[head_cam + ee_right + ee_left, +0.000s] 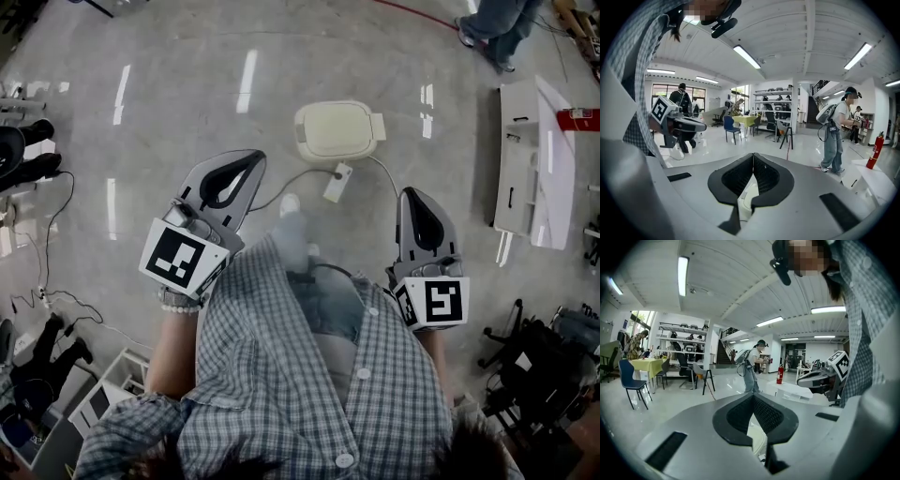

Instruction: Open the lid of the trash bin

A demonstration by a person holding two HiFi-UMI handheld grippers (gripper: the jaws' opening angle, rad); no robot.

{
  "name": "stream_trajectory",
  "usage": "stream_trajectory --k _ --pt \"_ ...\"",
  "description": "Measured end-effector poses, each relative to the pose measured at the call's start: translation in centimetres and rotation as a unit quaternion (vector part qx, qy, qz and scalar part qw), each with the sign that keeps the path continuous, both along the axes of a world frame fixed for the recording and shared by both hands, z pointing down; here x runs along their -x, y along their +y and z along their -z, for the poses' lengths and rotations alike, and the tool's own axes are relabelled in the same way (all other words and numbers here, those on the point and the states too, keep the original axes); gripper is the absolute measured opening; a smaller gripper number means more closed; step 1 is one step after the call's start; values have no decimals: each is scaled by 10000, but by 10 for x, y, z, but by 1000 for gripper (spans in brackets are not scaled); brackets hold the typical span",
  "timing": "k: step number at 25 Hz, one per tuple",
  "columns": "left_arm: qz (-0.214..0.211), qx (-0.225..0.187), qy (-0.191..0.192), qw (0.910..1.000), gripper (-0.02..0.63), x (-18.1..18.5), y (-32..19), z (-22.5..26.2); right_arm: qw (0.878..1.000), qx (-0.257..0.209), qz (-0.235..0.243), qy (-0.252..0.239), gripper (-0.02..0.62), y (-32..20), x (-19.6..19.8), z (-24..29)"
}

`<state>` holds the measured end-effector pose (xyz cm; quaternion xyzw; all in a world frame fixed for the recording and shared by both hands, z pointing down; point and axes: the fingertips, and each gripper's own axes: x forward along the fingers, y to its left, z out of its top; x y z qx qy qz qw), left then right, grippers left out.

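Cream trash bin (337, 131), one; grippers (253, 161) (411, 195), two

No readable text — apparently none anywhere.

The person wears a blue-grey and white checked shirt (281, 384) with white buttons, blue jeans (330, 305) and pale shoes (290, 202). A beaded band (178, 302) circles the left wrist. The left gripper (248, 161) and right gripper (413, 194) are smooth grey shells with black, finely textured jaws. Each carries a white cube (184, 259) printed with black square markers.
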<state>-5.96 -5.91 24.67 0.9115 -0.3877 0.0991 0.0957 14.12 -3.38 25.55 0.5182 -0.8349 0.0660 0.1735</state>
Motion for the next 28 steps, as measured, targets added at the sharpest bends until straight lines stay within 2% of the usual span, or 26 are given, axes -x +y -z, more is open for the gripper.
stream_trajectory --k 10,17,28 --pt "-429 374 -11 9984 5 1 -52 -34 9994 -23 -343 91 20 -48 12 -3" --pt "-713 589 -43 9957 5 -3 -67 -66 9991 20 -405 91 20 -67 24 -17" --pt "-777 1068 -96 9912 5 -10 -79 -139 9988 394 -276 -18 20 -86 29 -66"
